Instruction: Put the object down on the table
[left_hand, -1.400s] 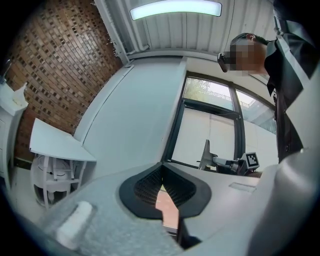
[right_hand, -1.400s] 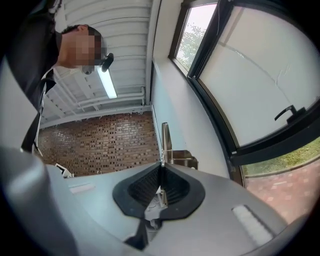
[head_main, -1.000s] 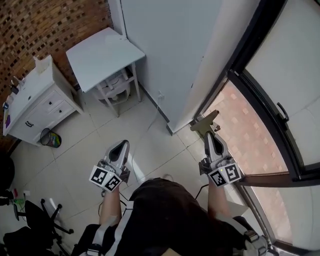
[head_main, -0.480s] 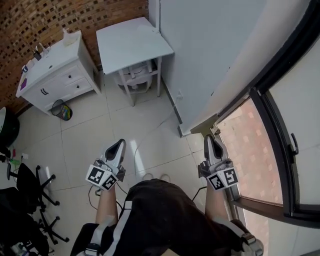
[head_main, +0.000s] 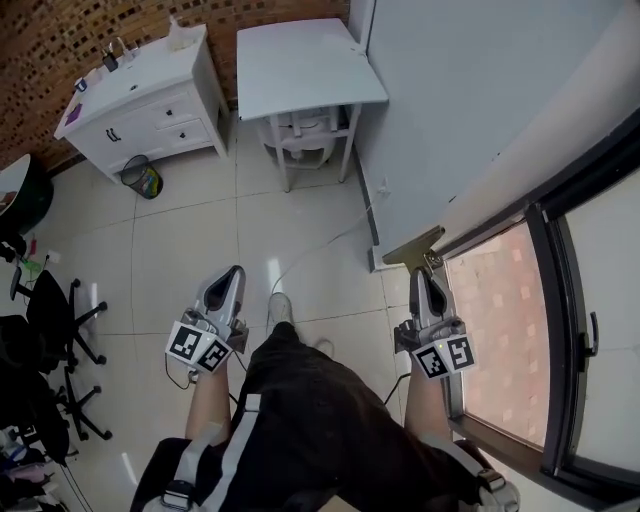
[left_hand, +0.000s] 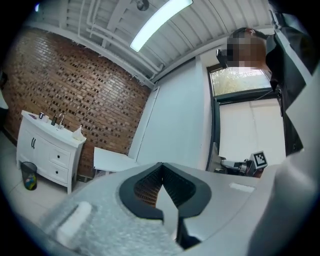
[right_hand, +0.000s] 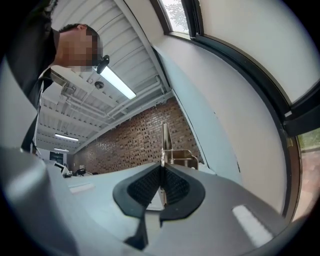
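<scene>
My right gripper is shut on a brass-coloured metal bracket, which sticks out forward past its tips above the floor. In the right gripper view the bracket rises as a thin upright blade with a screwed side piece, pinched between the closed pads of my right gripper. My left gripper hangs at the left, shut with nothing in it; in its own view the left gripper has its pads touching. The small white table stands ahead by the wall, also seen as the table in the left gripper view.
A white dresser stands left of the table against the brick wall, with a waste bin beside it. Black office chairs crowd the left edge. A dark window frame runs along the right. A cable lies on the tiled floor.
The view has swung so the table and dresser sit further right and more central. Both grippers keep their posture, the right one still holding the bracket.
</scene>
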